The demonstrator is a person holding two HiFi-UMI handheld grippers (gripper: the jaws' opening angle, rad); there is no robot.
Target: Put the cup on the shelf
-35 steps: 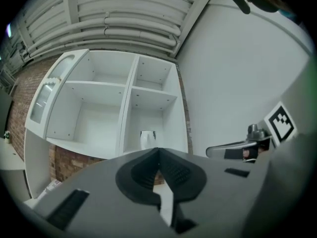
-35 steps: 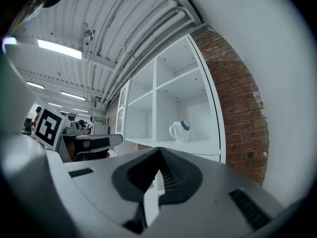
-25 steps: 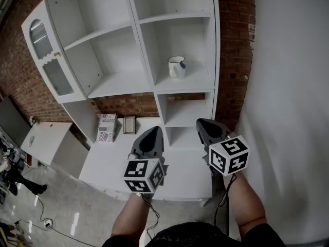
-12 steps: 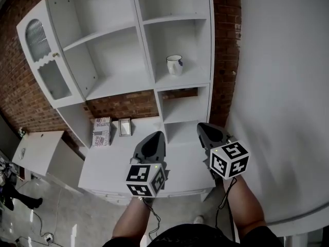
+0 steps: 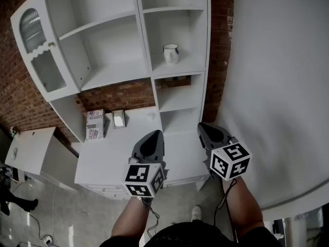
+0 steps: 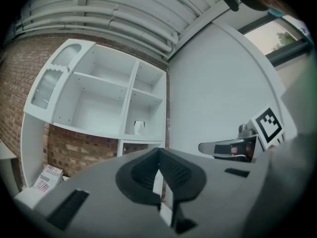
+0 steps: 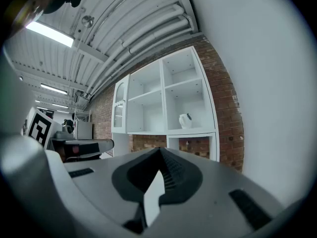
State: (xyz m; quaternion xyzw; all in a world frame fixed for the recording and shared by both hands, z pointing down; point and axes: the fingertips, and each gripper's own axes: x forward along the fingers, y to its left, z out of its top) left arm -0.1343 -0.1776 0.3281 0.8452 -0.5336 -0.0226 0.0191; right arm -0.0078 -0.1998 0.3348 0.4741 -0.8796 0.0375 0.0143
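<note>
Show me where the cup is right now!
In the head view, the cup stands alone in the right column of the white shelf unit, above two small cubbies, near the brick wall.

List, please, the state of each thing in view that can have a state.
cup: upright on the shelf, nothing holds it
left hand-held gripper: shut, empty, away from the cup
right hand-held gripper: shut, empty, away from the cup
glass door: open, swung out from the left side of the shelf unit
</note>
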